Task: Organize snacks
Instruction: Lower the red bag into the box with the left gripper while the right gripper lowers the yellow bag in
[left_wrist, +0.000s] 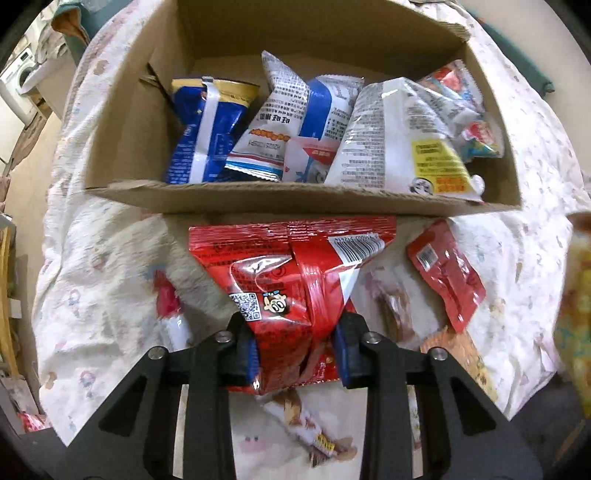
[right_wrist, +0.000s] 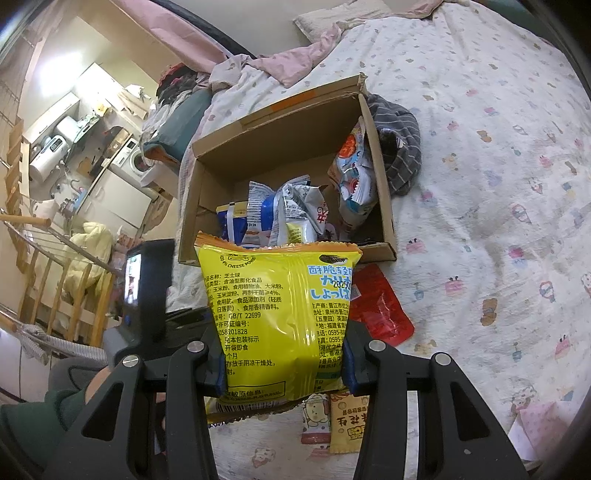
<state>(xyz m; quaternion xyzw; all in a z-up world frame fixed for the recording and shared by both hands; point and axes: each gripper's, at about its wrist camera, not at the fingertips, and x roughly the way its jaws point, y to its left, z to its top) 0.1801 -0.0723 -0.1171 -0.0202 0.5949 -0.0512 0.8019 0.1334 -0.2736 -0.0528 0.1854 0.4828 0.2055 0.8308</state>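
My left gripper (left_wrist: 298, 354) is clamped on a red bag (left_wrist: 295, 280), blue pads (left_wrist: 252, 360) pressing both sides of its crumpled lower end. The bag lies on the bedsheet (left_wrist: 110, 258) just in front of the box (left_wrist: 295, 201), its top edge touching or nearly touching the box's near wall; can't tell which.

The box is open cardboard and sits on the bed. Inside, snack bags stand leaning: a blue bag (left_wrist: 201, 136) at left, white-and-blue bags (left_wrist: 295, 122) in the middle, a white bag with a yellow label (left_wrist: 406, 147) at right, and a colourful bag (left_wrist: 465, 107) in the far right corner.

A small red pouch (left_wrist: 447, 273) lies flat on the sheet to the right of the red bag, near the box. A thin wrapped snack (left_wrist: 317, 432) lies on the sheet under my left gripper. More packets show around it, blurred.

My right gripper (right_wrist: 282, 365) grips a yellow bag (right_wrist: 277, 314), pads squeezing its lower part, the bag upright in front of the box. In this view the red pouch (right_wrist: 380, 306) is just right of the yellow bag. Two small packets (right_wrist: 347, 421) lie on the sheet below it. A grey striped cloth (right_wrist: 399, 144) lies against the box's right wall outside. A green sleeve (right_wrist: 33, 413) shows at lower left.
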